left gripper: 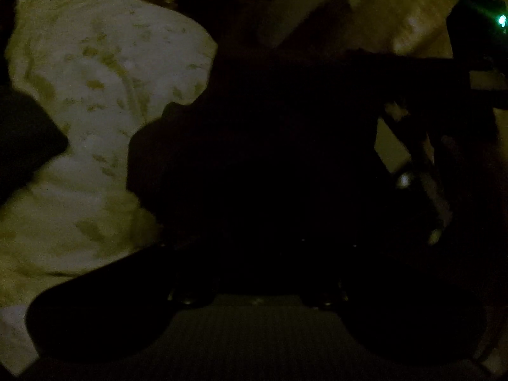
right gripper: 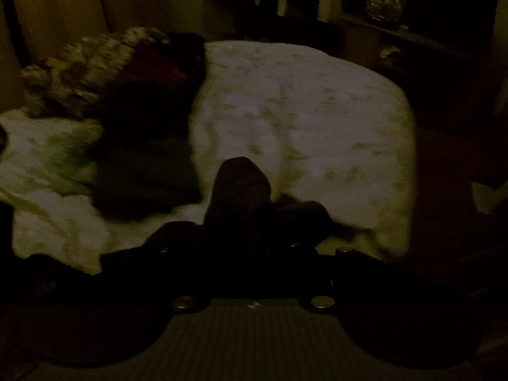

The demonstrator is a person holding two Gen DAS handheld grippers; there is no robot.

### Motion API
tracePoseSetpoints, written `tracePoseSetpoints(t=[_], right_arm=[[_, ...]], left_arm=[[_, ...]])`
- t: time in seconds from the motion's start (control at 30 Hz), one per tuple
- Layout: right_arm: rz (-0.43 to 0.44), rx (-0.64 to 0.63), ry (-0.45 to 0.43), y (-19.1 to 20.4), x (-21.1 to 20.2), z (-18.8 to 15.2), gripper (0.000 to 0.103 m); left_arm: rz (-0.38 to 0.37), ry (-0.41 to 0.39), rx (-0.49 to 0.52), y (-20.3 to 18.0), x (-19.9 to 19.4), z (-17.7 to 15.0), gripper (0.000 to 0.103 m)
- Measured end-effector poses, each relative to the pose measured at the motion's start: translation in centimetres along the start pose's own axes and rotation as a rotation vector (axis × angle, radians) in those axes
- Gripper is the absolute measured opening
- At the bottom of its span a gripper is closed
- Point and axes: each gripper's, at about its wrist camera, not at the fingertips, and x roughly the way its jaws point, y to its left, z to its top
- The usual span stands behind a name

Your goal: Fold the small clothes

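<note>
The scene is very dark. In the right wrist view a dark small garment sticks up between the fingers of my right gripper, which looks shut on it, above a white patterned bedsheet. In the left wrist view a large dark cloth fills the middle and hides my left gripper's fingers, so its state is unclear. The other gripper's body shows at the right. The white sheet lies at the left.
A pile of clothes lies at the left of the bed: a fluffy light piece, dark pieces and a green piece. A dark shelf unit stands at the back right. The bed edge drops off at the right.
</note>
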Motion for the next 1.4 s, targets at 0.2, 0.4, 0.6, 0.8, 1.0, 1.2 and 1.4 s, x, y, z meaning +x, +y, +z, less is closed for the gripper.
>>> tracePoseSetpoints(t=[0.2,0.4,0.6,0.8,1.0,1.2,1.4], right_arm=[[-0.12,0.038,0.059,-6.8,7.5,-1.8,0.027],[-0.2,0.165,-0.105,-9.5,11.2,-6.0,0.06],[-0.231,0.285,-0.456,-7.8,3.6,-9.0,0.087],[-0.179,0.262,-0.483,-4.5,0.3,-12.3,0.044],[-0.212,0.274,-0.342,-5.0,5.5,-15.2,0.041],[-0.309,0.343,-0.342,-4.8,7.2,-17.4,0.043],[-0.359,0.373,-0.47,-1.8,2.1,-17.7,0.072]], left_arm=[[0.034,0.1,-0.232,3.0,8.7,-3.6,0.024],[0.088,0.109,-0.172,5.5,6.6,-4.8,0.064],[0.113,-0.138,0.099,3.2,0.1,-1.5,0.066],[-0.013,-0.038,0.281,-3.0,4.7,2.4,0.057],[0.234,-0.02,0.347,-2.3,11.6,1.4,0.05],[0.308,-0.019,0.325,2.4,10.6,1.1,0.09],[0.357,-0.116,0.323,2.6,4.9,1.9,0.088]])
